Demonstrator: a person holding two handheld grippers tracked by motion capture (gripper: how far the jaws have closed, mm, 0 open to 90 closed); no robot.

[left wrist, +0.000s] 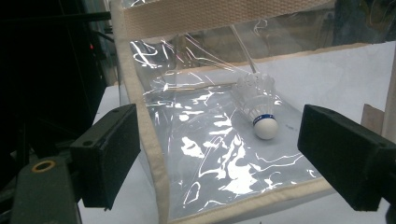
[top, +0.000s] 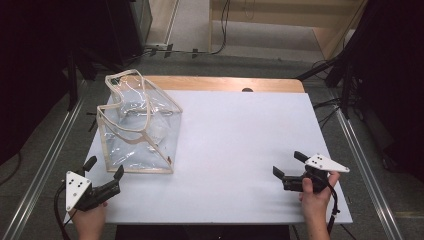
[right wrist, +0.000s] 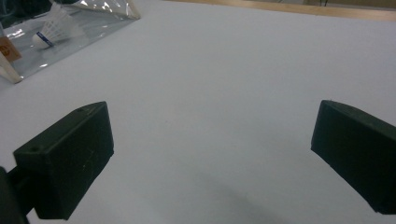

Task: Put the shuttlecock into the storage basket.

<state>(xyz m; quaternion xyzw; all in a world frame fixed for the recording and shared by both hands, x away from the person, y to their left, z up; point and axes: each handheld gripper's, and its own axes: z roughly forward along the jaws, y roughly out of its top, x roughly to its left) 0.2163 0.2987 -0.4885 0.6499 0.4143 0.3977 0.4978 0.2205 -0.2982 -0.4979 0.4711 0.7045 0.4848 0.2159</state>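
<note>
A clear plastic bag (top: 140, 125) with beige trim stands on the left part of the white table (top: 240, 145). A white shuttlecock (left wrist: 260, 108) with a blue band lies inside it on the bag's floor, its cork end toward me. My left gripper (top: 105, 168) is open at the table's front left corner, just short of the bag's near edge, and holds nothing. In the left gripper view its jaws (left wrist: 219, 158) frame the bag's near corner. My right gripper (top: 288, 163) is open over the front right of the table, pointing left, empty. The shuttlecock (right wrist: 49, 29) lies far off at that view's upper left.
A wooden strip (top: 225, 83) shows along the table's far edge. Metal rails (top: 45, 160) run along the floor on both sides. Dark equipment and cables (top: 345, 75) stand beyond the table's right corner. The white sheet spreads wide between bag and right gripper.
</note>
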